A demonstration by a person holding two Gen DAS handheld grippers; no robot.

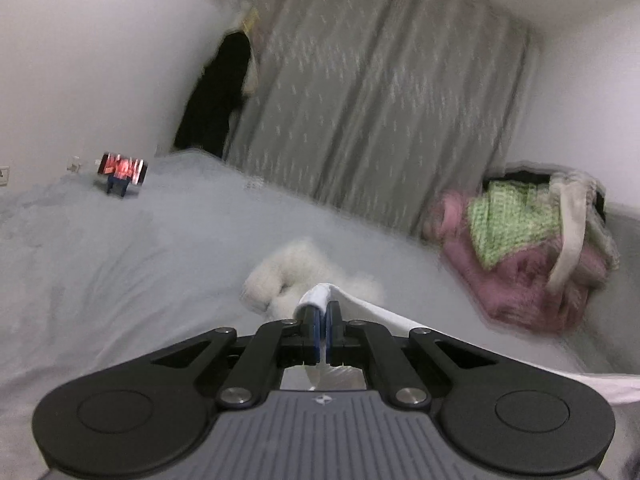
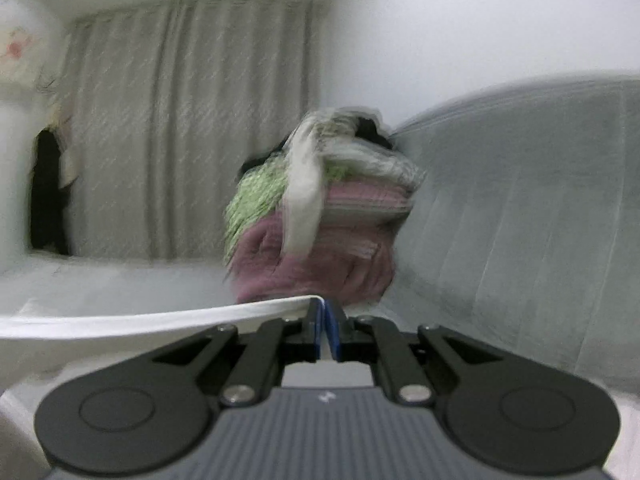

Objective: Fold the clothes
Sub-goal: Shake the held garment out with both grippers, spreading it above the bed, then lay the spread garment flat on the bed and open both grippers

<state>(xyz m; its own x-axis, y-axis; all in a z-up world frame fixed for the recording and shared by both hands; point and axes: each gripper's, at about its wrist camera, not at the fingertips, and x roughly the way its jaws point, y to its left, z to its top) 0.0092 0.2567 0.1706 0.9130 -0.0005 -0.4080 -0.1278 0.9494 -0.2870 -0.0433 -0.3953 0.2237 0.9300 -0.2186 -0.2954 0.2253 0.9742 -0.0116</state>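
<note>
A white garment (image 1: 400, 318) is stretched between both grippers above a pale grey bed. In the left wrist view my left gripper (image 1: 322, 308) is shut on one corner of it, and the cloth's edge runs off to the lower right. In the right wrist view my right gripper (image 2: 324, 306) is shut on another corner, with the white garment (image 2: 120, 320) trailing away to the left as a taut band. Both views are blurred.
A heap of pink, green and cream clothes (image 1: 532, 248) (image 2: 320, 216) lies at the bed's far right against a grey padded headboard (image 2: 520, 220). A fluffy white item (image 1: 288, 272) lies ahead of the left gripper. A small red-lit device (image 1: 122, 172) stands far left. Grey curtains (image 1: 380, 100) hang behind.
</note>
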